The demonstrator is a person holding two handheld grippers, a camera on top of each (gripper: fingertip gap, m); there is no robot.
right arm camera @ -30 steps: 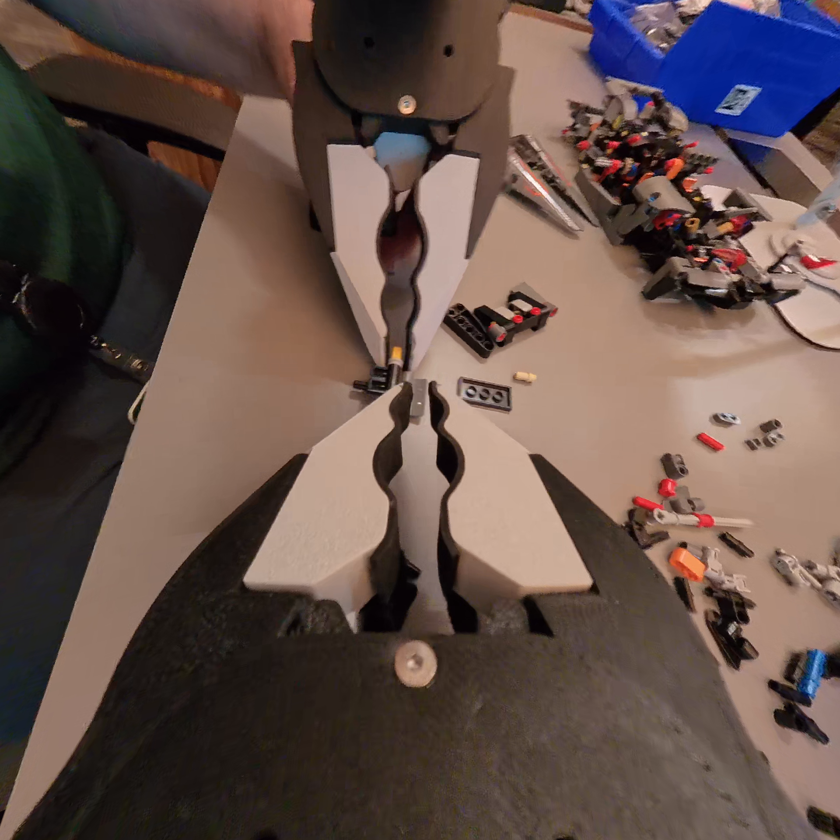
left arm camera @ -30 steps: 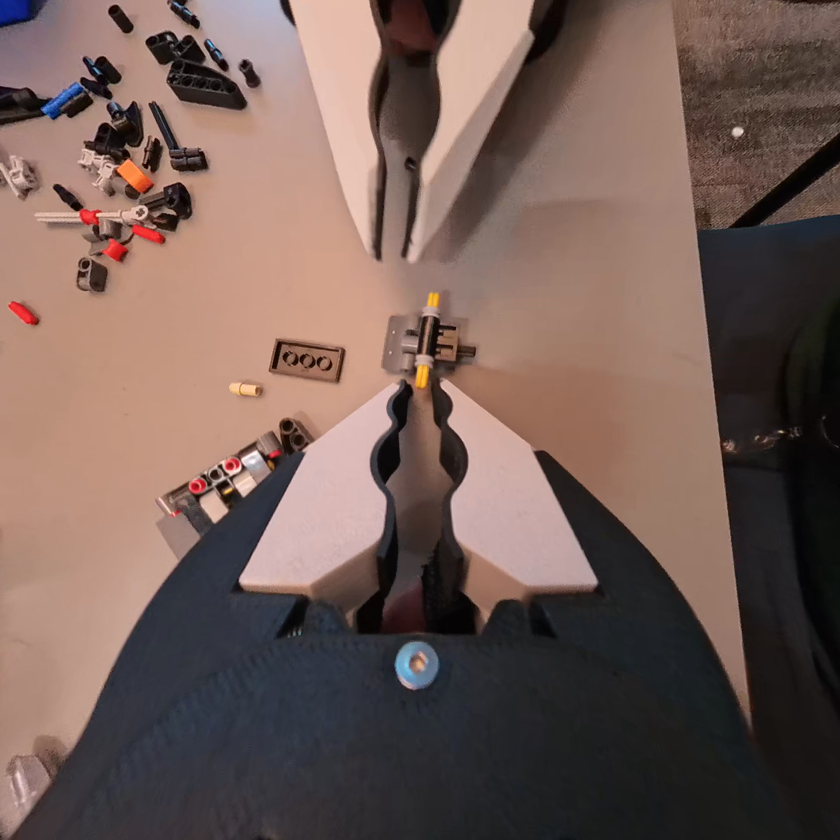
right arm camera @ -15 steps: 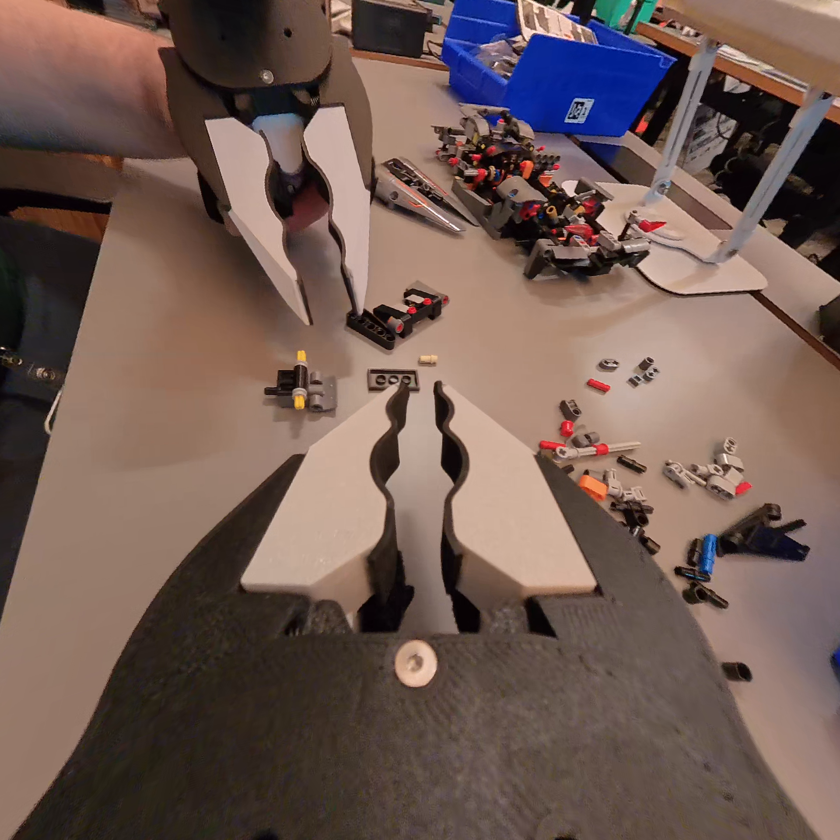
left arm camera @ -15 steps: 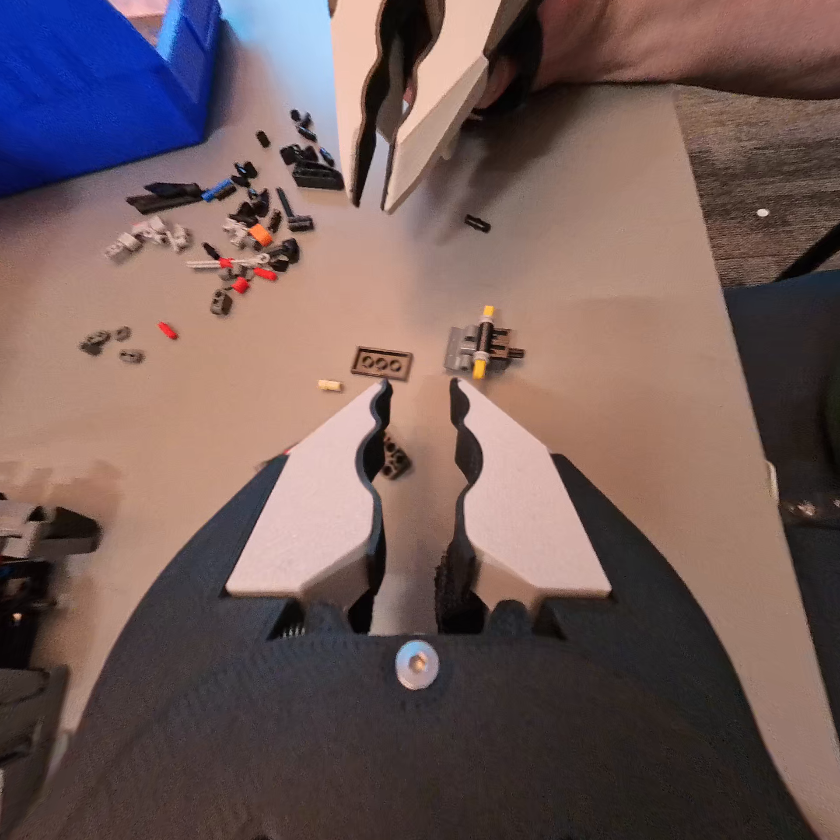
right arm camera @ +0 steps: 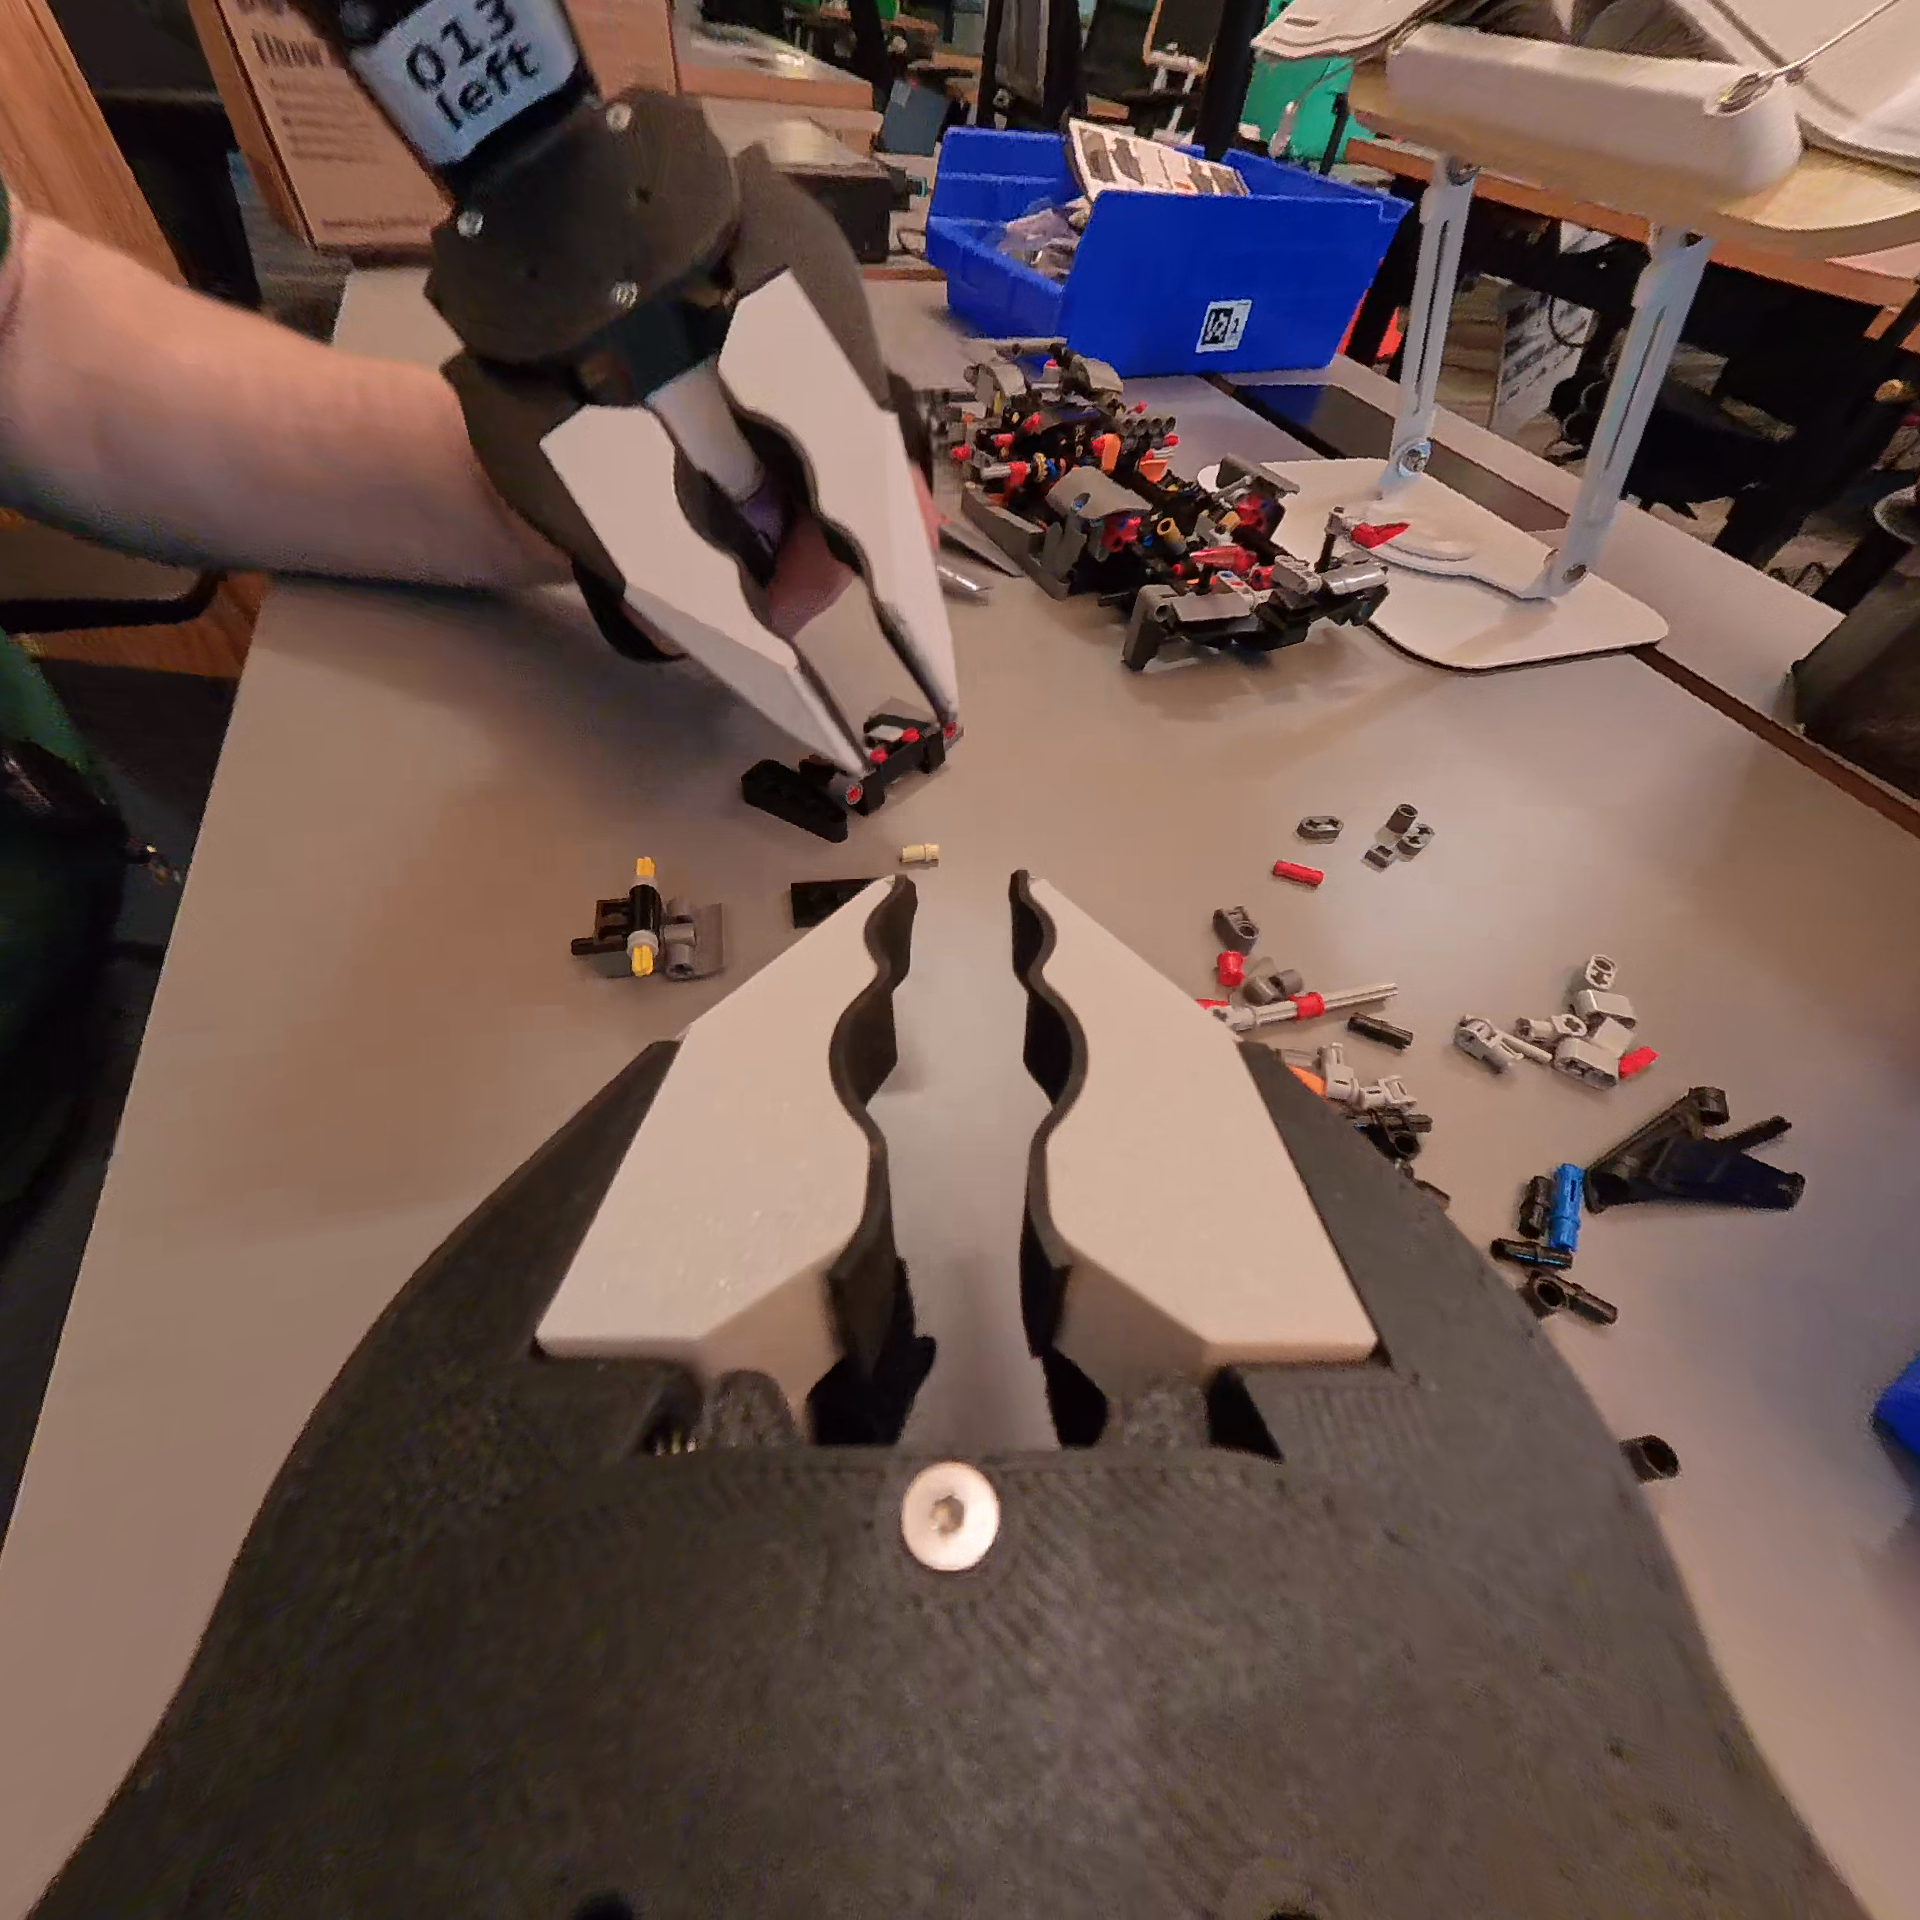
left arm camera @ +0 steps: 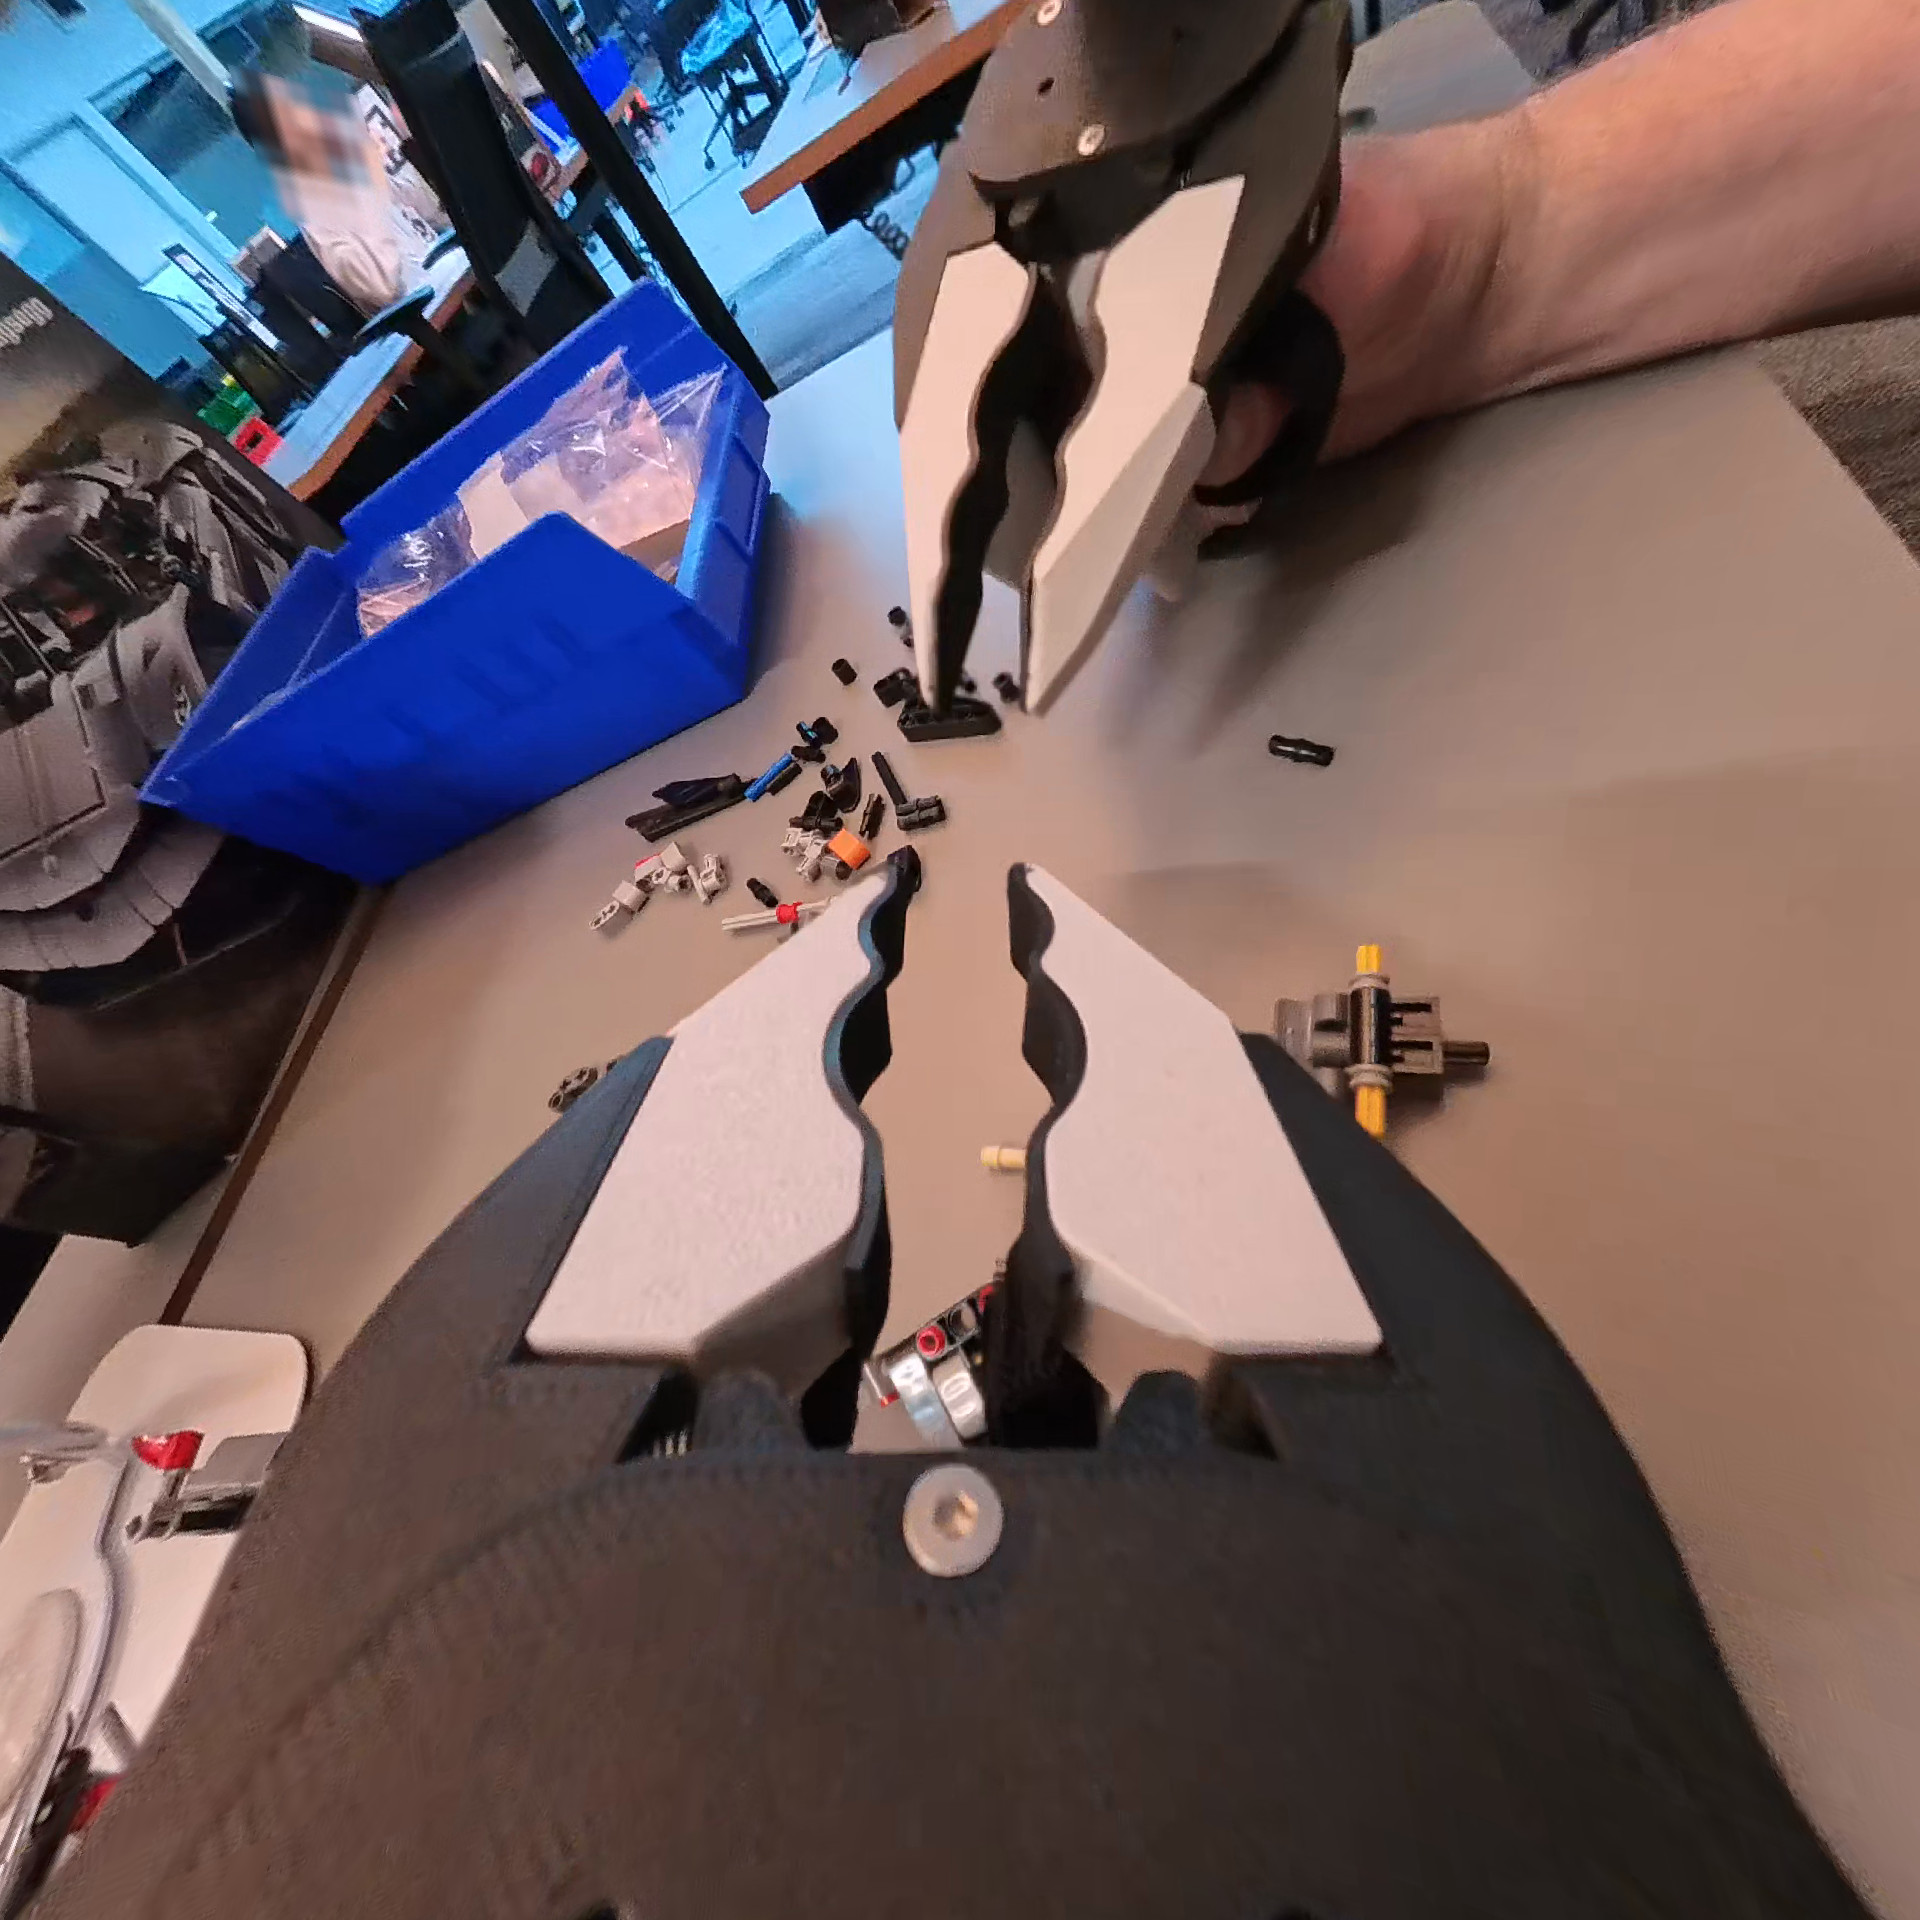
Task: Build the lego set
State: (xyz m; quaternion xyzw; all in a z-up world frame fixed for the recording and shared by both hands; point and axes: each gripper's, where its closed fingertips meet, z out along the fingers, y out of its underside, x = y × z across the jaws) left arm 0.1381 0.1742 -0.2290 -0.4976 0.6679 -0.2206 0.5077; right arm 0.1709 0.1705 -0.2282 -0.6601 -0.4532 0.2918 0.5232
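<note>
Grey worktop (right arm camera: 1143,790) carries the lego: a small black and red assembly (right arm camera: 894,753) lies just beyond a yellow-axled piece (right arm camera: 649,925). Left gripper (right arm camera: 904,743) has its fingers spread, tips at that assembly, perhaps touching it. Right gripper (right arm camera: 961,883) hovers with fingers apart, empty. Loose parts (right arm camera: 1351,1039) and a half-built model (right arm camera: 1153,520) lie farther out.

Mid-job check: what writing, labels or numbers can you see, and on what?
I won't repeat wording; these carry it:
White label on the left gripper: legible.
White sticker on the blue bin: a code mark.
Cardboard box: print, blurred.
Printed sheet in that bin: too small.
Dark box: pale lettering, cut off.
</note>
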